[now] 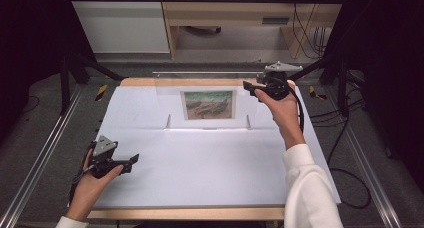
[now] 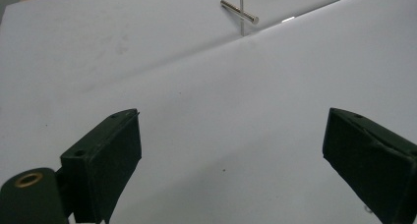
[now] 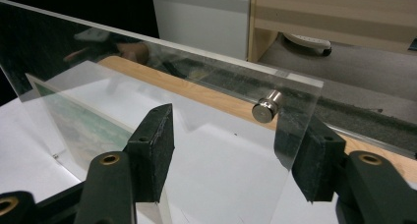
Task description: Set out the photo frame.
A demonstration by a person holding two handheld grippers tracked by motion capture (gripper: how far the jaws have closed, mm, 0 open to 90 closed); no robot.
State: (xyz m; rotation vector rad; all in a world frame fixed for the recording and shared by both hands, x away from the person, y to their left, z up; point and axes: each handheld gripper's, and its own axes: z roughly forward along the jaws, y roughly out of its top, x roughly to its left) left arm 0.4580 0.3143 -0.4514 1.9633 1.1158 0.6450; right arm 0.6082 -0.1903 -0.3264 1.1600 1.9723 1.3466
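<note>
- Jaws of the right gripper (image 3: 226,155) stand apart on either side of the upper corner of a clear acrylic frame (image 1: 207,95); one pad sits in front of the sheet, the other behind it, and a gap shows between the near pad and the sheet, so nothing is clamped.
- Jaws of the left gripper (image 2: 231,160) gape wide over the bare white mat (image 1: 200,163), holding nothing; that hand rests near the front left of the table.
- Upright at the far middle of the mat, the frame stands on two small feet, with a picture (image 1: 209,104) of what look like beached boats sandwiched in it.
- A metal standoff (image 3: 267,107) pins the sheets at the corner just beside the right gripper.
- Judging progress: the frame looks assembled and standing; whether the right hand is arriving or letting go cannot be told.
- No brand, label or legible writing appears on the frame, picture or grippers.
</note>
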